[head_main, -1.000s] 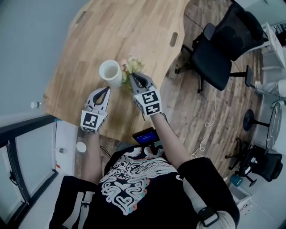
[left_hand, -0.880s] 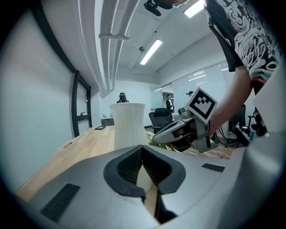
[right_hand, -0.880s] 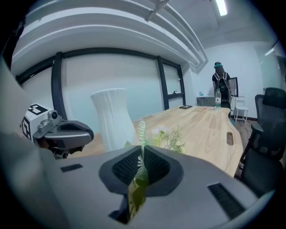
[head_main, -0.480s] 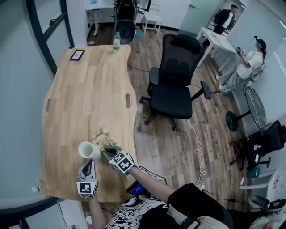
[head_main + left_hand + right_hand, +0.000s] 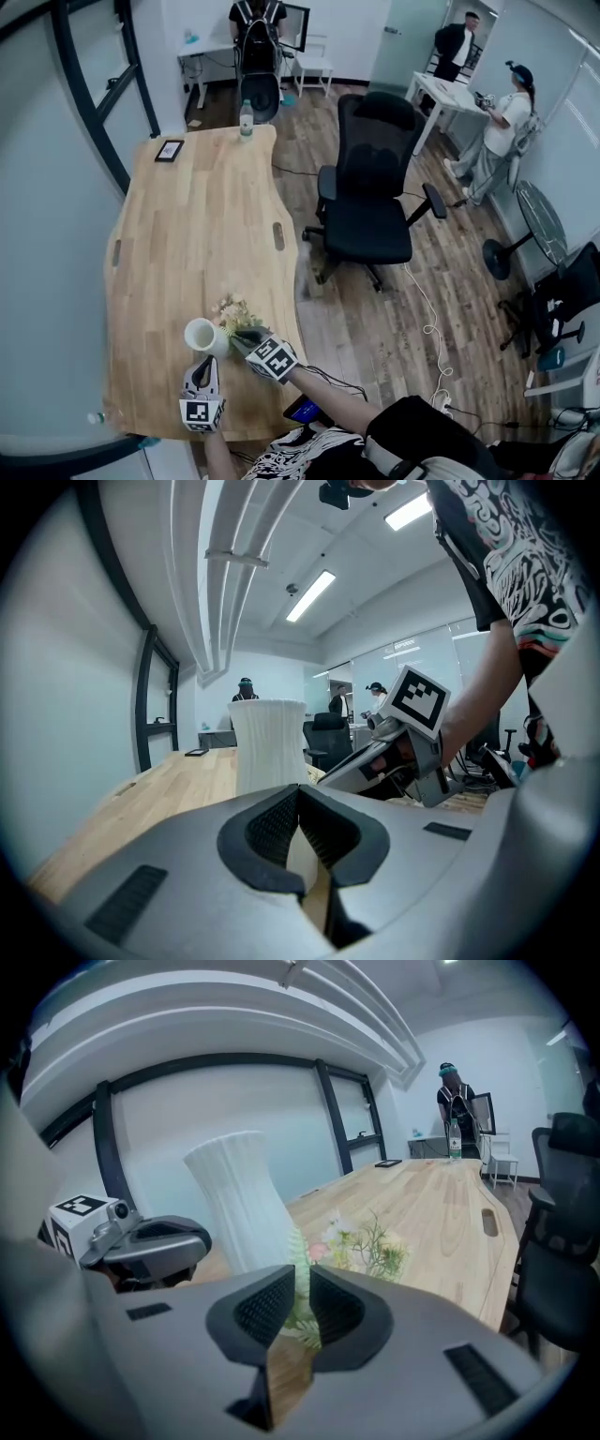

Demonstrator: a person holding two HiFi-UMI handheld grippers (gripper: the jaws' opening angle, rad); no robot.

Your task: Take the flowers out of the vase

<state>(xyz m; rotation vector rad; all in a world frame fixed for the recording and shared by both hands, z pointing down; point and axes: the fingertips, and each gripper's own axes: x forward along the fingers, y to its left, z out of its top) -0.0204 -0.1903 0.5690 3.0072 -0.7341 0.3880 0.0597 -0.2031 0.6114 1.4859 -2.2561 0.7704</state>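
A white ribbed vase stands upright on the wooden table, near its front end. The small bunch of pale flowers is outside the vase, to its right and low over the tabletop. My right gripper is shut on the flowers' green stems. My left gripper is shut with nothing in it, just in front of the vase and pointing at it. The left gripper view also shows the right gripper beside the vase.
The table's right edge runs close to the right gripper. A black office chair stands beside the table. A water bottle and a small dark frame sit at the far end. Two people stand at the back right.
The head view has swung up, taking in the whole table and room. My right gripper has sunk slightly with the flowers beside the vase. The left gripper stays where it was.
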